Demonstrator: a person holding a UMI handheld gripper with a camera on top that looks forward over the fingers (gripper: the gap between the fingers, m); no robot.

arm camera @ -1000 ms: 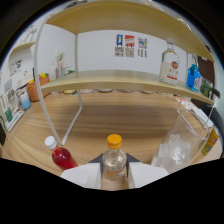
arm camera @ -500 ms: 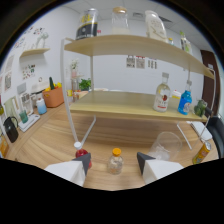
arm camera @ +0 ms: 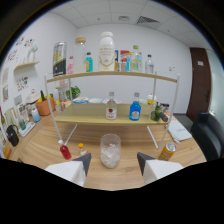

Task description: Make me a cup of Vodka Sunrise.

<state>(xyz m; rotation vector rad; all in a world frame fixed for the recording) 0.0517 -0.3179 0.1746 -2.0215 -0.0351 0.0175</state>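
On the wooden table: a clear glass holding ice stands upright just ahead of the gripper.
Gripper: fingers spread wide, gripping nothing; the glass sits beyond the gap between them.
Beside the glass: a red-liquid bottle and an orange-capped bottle.
Shelf behind: clear bottle and blue bottle.
Other side: a can.

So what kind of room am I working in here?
Most likely an office set up as a drinks station: a wooden table carries a two-tier shelf lined with bottles, under a panelled ceiling, with a dark door to the side. A glass of ice stands just ahead of the open gripper.
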